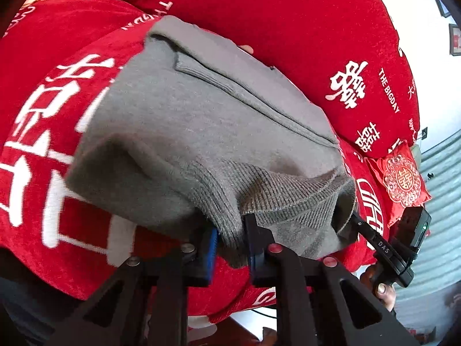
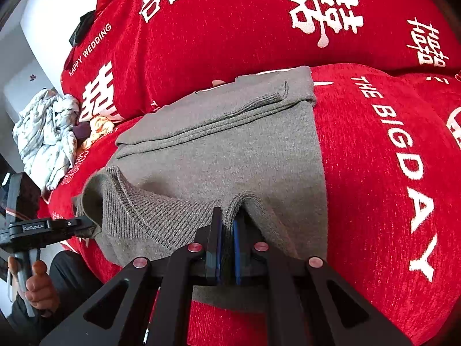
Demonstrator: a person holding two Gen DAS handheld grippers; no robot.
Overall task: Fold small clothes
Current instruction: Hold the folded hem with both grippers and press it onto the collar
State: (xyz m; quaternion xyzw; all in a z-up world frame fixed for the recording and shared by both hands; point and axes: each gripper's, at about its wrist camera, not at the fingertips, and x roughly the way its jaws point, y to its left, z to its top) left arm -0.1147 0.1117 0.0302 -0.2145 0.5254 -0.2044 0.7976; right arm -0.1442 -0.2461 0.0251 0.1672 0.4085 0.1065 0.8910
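Sweater (image 2: 224,155) on sofa seat (image 2: 389,173), backrest (image 2: 230,28) behind, crumpled cloth (image 2: 46,141) left

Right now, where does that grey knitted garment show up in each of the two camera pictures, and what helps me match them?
Left wrist view: the grey sweater fills the centre, its ribbed hem pinched in the left gripper at the bottom.
Right wrist view: the sweater lies centre, its near edge pinched in the right gripper.
Shared landmark: the red bedspread, with "THE BIG DAY" in white.
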